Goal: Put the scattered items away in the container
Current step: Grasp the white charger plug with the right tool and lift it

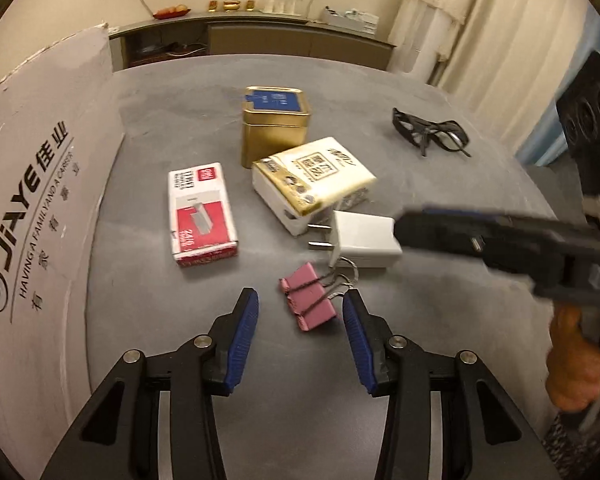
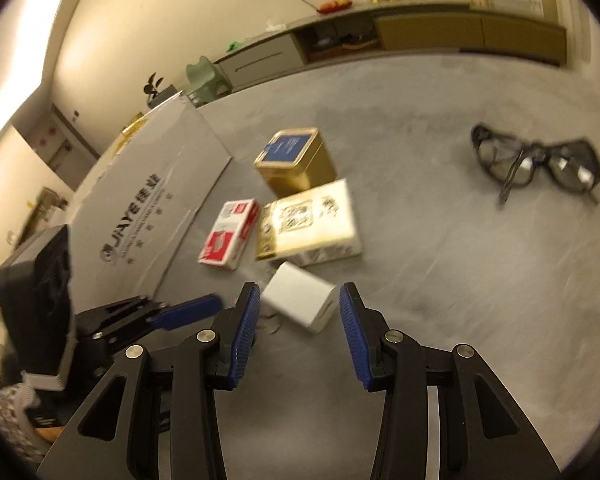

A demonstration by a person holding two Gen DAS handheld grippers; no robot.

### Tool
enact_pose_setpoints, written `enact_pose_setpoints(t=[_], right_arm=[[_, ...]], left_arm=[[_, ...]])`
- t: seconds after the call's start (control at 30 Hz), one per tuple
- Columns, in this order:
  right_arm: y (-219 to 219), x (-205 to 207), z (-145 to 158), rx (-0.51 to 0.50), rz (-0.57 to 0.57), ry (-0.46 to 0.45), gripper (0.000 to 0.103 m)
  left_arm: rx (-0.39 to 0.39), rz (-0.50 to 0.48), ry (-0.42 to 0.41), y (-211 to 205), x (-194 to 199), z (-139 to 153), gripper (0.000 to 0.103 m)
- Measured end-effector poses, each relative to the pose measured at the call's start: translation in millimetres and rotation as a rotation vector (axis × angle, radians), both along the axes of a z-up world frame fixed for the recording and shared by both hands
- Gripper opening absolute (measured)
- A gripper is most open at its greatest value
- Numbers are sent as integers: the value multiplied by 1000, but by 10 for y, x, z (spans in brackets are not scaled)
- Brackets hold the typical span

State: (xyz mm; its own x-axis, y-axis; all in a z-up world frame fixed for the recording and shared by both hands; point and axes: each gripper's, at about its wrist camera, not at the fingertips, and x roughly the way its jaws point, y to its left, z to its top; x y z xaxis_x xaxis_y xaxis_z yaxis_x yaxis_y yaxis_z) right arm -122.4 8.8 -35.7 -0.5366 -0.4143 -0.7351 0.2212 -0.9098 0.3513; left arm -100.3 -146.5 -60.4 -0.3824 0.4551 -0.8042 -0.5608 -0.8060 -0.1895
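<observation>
Nothing looked tidied yet: every item lay on the grey table (image 1: 380, 360), and the grey cardboard box printed JAYE (image 1: 40, 184), apparently the container, stood at the table's left edge, its inside hidden. Taking the gold square tin with a blue lid (image 1: 275, 130) as landmark, the cream tissue pack (image 1: 316, 178) touched its near side, the red-and-white staple box (image 1: 201, 216) lay nearer and to its left, the white plug adapter (image 1: 364, 240) sat beyond the pack, and the black glasses (image 1: 430, 132) lay well to its right. The left gripper (image 1: 300, 312) was spread wide around the pink binder clips (image 1: 308, 300), not touching. The right gripper (image 2: 299, 304), also unclenched and empty, was lined up on the adapter.
</observation>
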Motion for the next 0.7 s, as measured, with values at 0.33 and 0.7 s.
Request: enact_pose_setpoints(t=[0.33,0.7], right_arm=[[-153,-8,-76,-88,105,-83,38],[-30,-26,-51,-45,32,-21,38]], left_arm=[[23,-128,46,115,169,60,46],[55,-103,69,42,6,45,46]])
